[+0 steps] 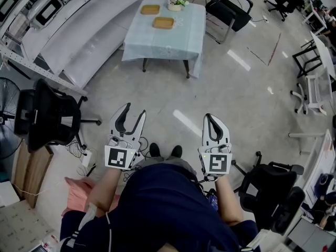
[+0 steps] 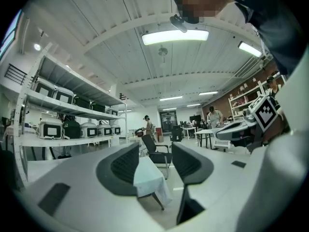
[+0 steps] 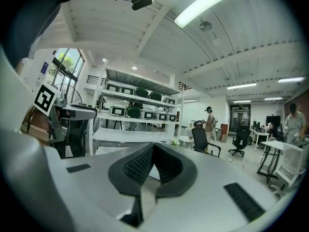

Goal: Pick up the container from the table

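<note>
Approach stage. Left gripper [image 1: 134,111]: jaws apart, empty. Right gripper [image 1: 212,119]: jaws together, empty. The container [image 1: 163,22] on the far table [image 1: 163,47] is well apart; the next move likely calls for walking closer.

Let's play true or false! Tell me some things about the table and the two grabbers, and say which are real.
1. The table wears a light blue cloth. True.
2. The left gripper holds a tray. False: its jaws stand apart with nothing between them.
3. The right gripper has its jaws together. True.
4. Three brown trays lie on the table. False: there are two brown trays, and a pot of flowers near them.
5. Both grippers touch the table. False: the table stands well away across the floor, and both grippers are up in the air close to the person.
</note>
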A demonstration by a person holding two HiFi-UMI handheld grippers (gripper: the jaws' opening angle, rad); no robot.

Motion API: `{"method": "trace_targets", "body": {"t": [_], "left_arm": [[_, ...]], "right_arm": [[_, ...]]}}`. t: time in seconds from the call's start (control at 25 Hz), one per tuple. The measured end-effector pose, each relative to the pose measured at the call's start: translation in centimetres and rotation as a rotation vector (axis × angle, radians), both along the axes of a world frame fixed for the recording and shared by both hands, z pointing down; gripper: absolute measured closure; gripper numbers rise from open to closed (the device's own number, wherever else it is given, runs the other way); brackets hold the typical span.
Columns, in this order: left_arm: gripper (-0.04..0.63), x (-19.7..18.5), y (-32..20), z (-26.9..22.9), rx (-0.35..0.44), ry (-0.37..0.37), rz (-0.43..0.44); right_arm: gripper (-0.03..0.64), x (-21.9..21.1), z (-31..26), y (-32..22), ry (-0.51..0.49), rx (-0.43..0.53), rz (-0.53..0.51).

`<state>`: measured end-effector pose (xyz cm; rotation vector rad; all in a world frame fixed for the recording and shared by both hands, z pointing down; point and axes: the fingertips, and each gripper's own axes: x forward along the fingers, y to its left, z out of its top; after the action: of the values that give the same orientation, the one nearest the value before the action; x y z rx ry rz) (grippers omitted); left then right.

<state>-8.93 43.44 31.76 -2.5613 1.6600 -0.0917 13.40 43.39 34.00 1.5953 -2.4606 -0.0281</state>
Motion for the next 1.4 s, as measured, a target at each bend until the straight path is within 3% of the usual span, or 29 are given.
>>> {"method": "trace_targets", "body": {"t": [0.24,0.36,0.64,1.04,1.4], "left_arm": [[0.248,2.1,-2.0,-0.6,0.023,0.007,0.012],[0.208,3.2,-3.1,-0.6,0.029,-0.007,0.009],[0.195,4.3,-6.0,0.6,-0.017,0.03,-0.026],[0.195,4.2,-11.7,1.7,-0.052,0.004,-0.039],[0.196,1.7,-20.6,2.8,-0.056,0.012,-0.02]], "right_arm": [[0.615,2.5,0.8,0.1,0.012,-0.041,-0.004],[0.615,3.7,1.2,-0.1,0.007,-0.051,-0.007],[0.615,5.6,2.2,-0.1,-0.012,-0.048,-0.055],[0.615,7.5,2.6,-1.4,-0.012,-0.057,-0.036],[0.615,5.1,3.2,-7.3,-0.006,-0.046,-0.028]]}}
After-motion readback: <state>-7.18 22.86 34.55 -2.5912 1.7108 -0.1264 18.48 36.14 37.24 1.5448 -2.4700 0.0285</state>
